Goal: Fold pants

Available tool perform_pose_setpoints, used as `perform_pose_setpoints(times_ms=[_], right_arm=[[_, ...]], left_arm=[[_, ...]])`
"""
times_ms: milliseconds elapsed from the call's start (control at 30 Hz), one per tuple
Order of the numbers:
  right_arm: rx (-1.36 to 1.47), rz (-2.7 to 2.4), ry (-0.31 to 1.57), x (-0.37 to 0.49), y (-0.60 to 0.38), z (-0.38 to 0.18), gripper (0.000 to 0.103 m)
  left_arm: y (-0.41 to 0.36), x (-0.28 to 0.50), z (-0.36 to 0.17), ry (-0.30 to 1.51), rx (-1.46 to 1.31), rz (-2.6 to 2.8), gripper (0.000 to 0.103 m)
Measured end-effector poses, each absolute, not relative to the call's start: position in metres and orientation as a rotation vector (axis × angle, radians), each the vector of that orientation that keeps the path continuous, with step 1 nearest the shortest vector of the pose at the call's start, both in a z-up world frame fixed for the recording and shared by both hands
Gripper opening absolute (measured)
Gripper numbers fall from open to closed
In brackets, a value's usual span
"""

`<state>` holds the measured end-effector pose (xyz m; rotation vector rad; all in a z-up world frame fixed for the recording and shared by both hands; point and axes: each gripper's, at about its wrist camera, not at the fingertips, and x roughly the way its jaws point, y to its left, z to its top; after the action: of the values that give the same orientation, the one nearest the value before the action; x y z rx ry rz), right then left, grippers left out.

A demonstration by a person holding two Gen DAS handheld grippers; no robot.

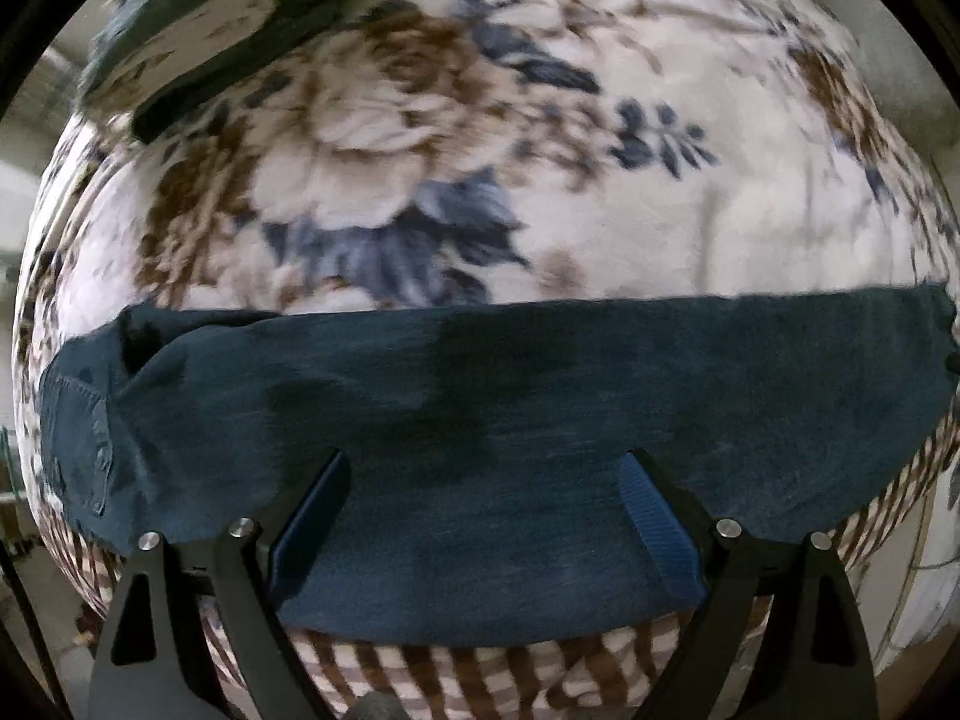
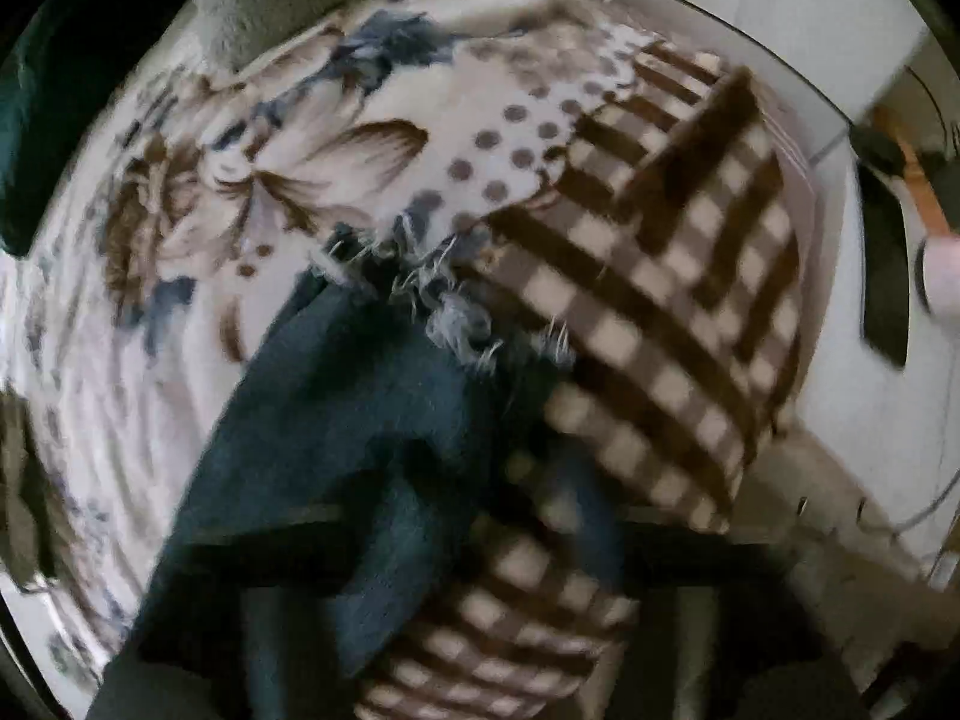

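Observation:
Dark blue denim pants (image 1: 480, 396) lie as a flat band across a floral blanket (image 1: 360, 150). My left gripper (image 1: 486, 459) points down just over the band. It is open, its blue-padded fingers (image 1: 657, 516) spread wide with only flat cloth beneath. In the blurred right wrist view, a pants leg (image 2: 336, 420) runs up to a frayed hem (image 2: 420, 294) on the blanket's checked border (image 2: 660, 300). My right gripper (image 2: 480, 552) shows as smeared dark shapes far apart at the bottom, so it reads as open, with folded denim lying loose between them.
The blanket's brown-checked edge (image 1: 480, 672) runs near the bed's front. A dark green cloth (image 1: 210, 48) lies at the far left. White furniture and floor (image 2: 840, 120) lie past the bed's corner. A grey fuzzy item (image 2: 270, 0) sits at the top.

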<state>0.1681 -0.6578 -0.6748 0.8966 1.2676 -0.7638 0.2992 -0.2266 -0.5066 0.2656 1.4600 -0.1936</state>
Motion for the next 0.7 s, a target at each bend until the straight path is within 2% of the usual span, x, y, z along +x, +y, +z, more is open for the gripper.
perform_pose_setpoints(times_ms=[100, 267, 533, 700], right_arm=[[0.840, -0.725, 1.262, 0.179, -0.623, -0.644, 0.083], [0.724, -0.497, 1.337, 0.235, -0.496, -0.615, 0.083], [0.759, -0.139, 1.468, 0.313, -0.259, -0.638, 0.083], [0.782, -0.072, 1.510, 0.328, -0.157, -0.650, 0.083]], left_arm=[[-0.188, 0.303, -0.490, 1.431, 0.180, -0.159, 0.091], [-0.079, 0.318, -0.470, 1.415, 0.069, -0.019, 0.091], [0.157, 0.344, -0.465, 1.437, -0.180, 0.303, 0.091], [0.258, 0.366, -0.511, 1.512, -0.447, 0.335, 0.091]])
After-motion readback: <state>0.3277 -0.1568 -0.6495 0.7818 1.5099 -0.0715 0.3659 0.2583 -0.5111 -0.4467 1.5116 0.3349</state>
